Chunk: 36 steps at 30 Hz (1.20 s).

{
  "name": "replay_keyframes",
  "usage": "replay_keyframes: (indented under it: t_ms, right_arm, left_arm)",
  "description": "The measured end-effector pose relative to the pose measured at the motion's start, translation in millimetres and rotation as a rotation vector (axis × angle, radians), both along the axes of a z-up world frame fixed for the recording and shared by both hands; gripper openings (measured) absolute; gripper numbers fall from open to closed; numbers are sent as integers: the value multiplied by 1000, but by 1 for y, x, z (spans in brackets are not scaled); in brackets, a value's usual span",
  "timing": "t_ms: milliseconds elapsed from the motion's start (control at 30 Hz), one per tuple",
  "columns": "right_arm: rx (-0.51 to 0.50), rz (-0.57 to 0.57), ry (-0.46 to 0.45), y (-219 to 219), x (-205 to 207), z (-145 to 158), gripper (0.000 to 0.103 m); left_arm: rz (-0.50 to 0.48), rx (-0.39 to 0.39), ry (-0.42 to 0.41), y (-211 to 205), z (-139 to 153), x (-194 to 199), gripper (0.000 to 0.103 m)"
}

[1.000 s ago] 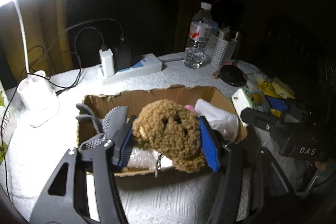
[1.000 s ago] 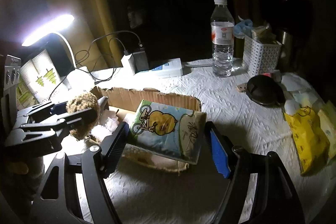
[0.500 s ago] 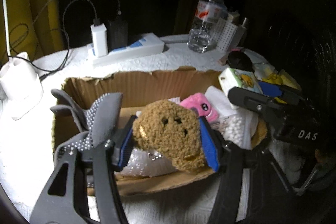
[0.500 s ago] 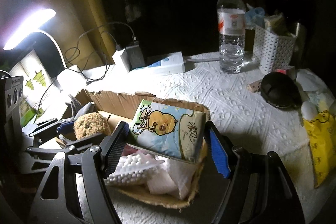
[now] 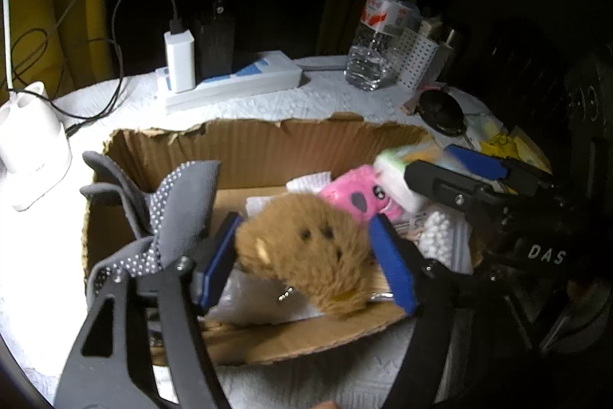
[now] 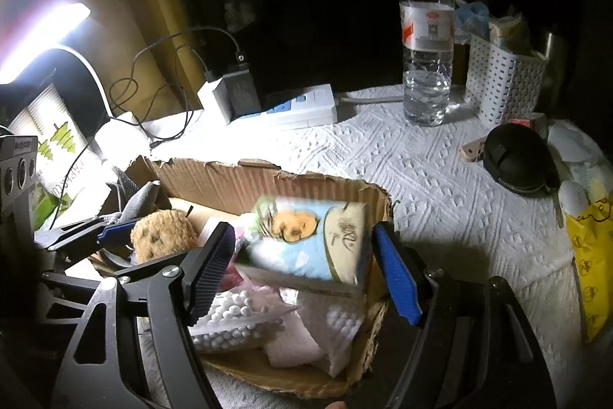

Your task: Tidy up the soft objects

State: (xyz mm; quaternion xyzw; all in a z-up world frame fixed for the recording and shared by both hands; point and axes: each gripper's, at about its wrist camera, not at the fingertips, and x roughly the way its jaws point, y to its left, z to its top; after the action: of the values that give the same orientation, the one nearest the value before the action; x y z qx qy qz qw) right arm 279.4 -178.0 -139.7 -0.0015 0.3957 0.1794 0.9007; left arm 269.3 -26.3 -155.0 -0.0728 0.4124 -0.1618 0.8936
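A torn cardboard box (image 5: 249, 148) stands on the white cloth. It holds a grey dotted glove (image 5: 184, 202), a pink plush (image 5: 352, 194), a bag of white balls (image 6: 230, 313) and white tissues. My left gripper (image 5: 302, 221) hangs over the box and its jaws are opening. The brown plush (image 5: 306, 255) between them is blurred and slipping down. My right gripper (image 6: 302, 230) hovers over the box's right end. The blue tissue pack (image 6: 306, 244) lies tilted and blurred between its blue pads (image 6: 394, 275), with a gap on each side.
Behind the box sit a power strip (image 5: 237, 79) with chargers and cables, a water bottle (image 6: 427, 45) and a white basket (image 6: 502, 87). A black pouch (image 6: 517, 160) and yellow packets (image 6: 590, 255) lie at the right. The lamp base (image 5: 30, 148) stands at the left.
Both grippers have come down over the box. The left jaws have widened and the brown plush has sagged between them. The tissue pack has tipped loose from the right pads.
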Motion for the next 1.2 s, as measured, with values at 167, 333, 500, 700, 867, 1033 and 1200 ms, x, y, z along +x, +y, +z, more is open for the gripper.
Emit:
replay_keyframes:
  t_ms: [167, 333, 500, 700, 867, 1033, 1200]
  right_arm:
    - [0, -18, -13, -3, -5, 5, 83]
    - [-1, -22, -28, -5, -14, 13, 83]
    - [-6, -31, -45, -7, -25, 22, 83]
    - [-10, -38, -70, -10, -42, 34, 83]
    - [-16, -44, -100, -11, -60, 47, 83]
    - [-22, -49, -134, -11, -80, 60, 83]
    - [-31, -57, -176, -14, -102, 77, 83]
  left_arm:
    - [7, 0, -29, 2, 9, -8, 80]
    - [16, 11, -62, 7, 20, -19, 81]
    - [25, 16, -102, 10, 33, -33, 89]
    - [39, 10, -147, 15, 50, -53, 90]
    - [46, 5, -184, 18, 64, -70, 90]
    - [45, 4, -218, 18, 77, -87, 90]
    - [54, 23, -242, 18, 90, -103, 91]
